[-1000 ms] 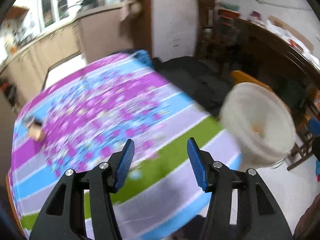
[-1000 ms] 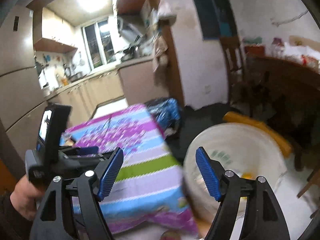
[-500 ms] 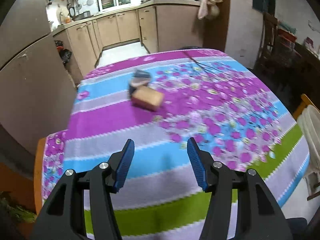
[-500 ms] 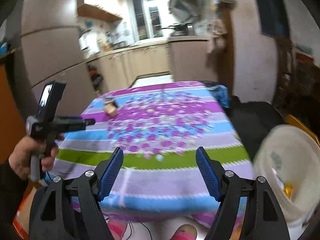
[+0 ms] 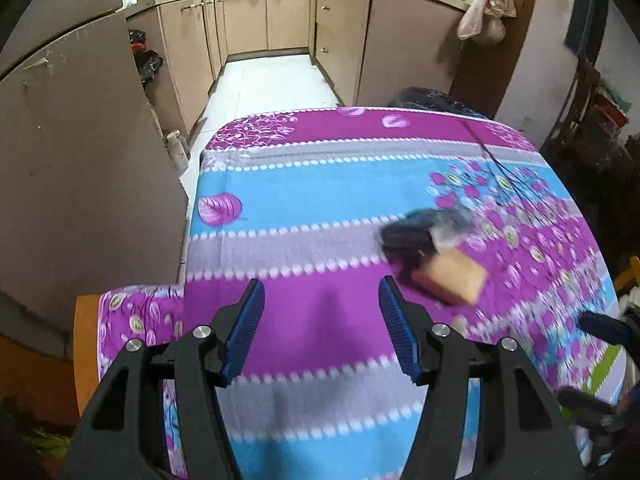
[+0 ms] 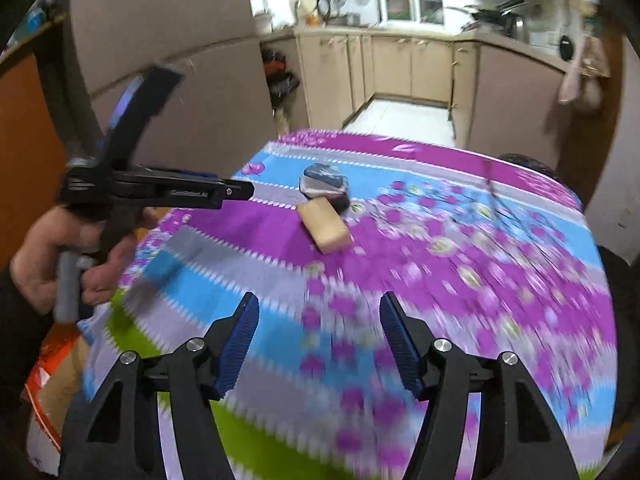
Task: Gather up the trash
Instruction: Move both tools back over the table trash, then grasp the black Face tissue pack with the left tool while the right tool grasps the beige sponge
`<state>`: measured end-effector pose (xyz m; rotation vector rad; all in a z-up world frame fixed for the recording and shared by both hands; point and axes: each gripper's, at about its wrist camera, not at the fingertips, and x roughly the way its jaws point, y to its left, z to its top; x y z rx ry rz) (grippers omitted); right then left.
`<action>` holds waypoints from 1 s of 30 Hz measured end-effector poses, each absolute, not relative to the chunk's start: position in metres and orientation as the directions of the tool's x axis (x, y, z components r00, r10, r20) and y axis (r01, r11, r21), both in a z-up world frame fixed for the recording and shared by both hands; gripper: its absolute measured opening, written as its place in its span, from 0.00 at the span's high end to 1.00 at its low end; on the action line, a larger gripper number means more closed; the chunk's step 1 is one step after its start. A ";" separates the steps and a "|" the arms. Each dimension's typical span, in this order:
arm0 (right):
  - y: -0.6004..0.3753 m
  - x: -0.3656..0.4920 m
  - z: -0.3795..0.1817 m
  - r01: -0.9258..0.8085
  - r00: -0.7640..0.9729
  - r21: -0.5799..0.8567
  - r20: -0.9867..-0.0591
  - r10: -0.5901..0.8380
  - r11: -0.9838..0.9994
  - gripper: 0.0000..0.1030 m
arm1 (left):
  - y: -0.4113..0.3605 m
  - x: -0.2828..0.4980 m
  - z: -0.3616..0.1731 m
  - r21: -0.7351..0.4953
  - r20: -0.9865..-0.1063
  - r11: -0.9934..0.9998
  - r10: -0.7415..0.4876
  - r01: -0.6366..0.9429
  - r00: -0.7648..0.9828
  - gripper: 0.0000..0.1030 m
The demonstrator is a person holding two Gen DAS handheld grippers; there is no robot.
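- The left gripper (image 5: 320, 330), black-framed with ribbed blue pads, hangs over the near purple stripe of the striped, flower-printed tablecloth (image 5: 320, 200); its jaws stand moderately apart with nothing between them, having just opened a little.
- The right gripper (image 6: 319, 342), of the same build, hovers over the cloth's near side, also empty; its jaws have just been closing, yet a clear gap remains.
- The trash lies together near the middle of the table: a tan rectangular block (image 5: 452, 280), perhaps a sponge or a small carton, touching a crumpled dark blue-grey wrapper (image 5: 424, 232) just behind it. Blur makes the wrapper hard to identify.
- In the right wrist view both pieces (image 6: 326, 222) lie well ahead of the fingers, nearer the left gripper held in the person's hand (image 6: 60, 264).
- Risk: the two pieces touch, so a pinch on the block could nudge the wrapper away or catch only its edge.
- Risk: the loose cloth may bunch between the pads if the jaws come down too low.
- Risk: both grippers aim at the same spot and could collide.
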<state>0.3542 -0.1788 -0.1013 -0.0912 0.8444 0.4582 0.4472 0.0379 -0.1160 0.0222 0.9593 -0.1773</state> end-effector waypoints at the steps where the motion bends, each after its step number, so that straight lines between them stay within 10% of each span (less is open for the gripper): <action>1: -0.172 0.365 -0.106 -0.429 0.568 0.094 -0.745 0.350 0.898 0.38 | 0.041 0.453 -0.118 -0.068 -0.816 0.986 -0.144 0.155 0.559 0.45; 12: -0.158 0.420 -0.135 -0.386 0.548 0.085 -0.780 0.302 0.919 0.64 | 0.047 0.499 -0.131 -0.120 -0.825 0.987 -0.160 0.109 0.542 0.45; 30: -0.249 0.359 -0.136 -0.210 0.556 0.034 -0.818 0.147 0.977 0.64 | -0.029 0.489 -0.148 -0.025 -0.887 0.999 -0.037 0.032 0.460 0.15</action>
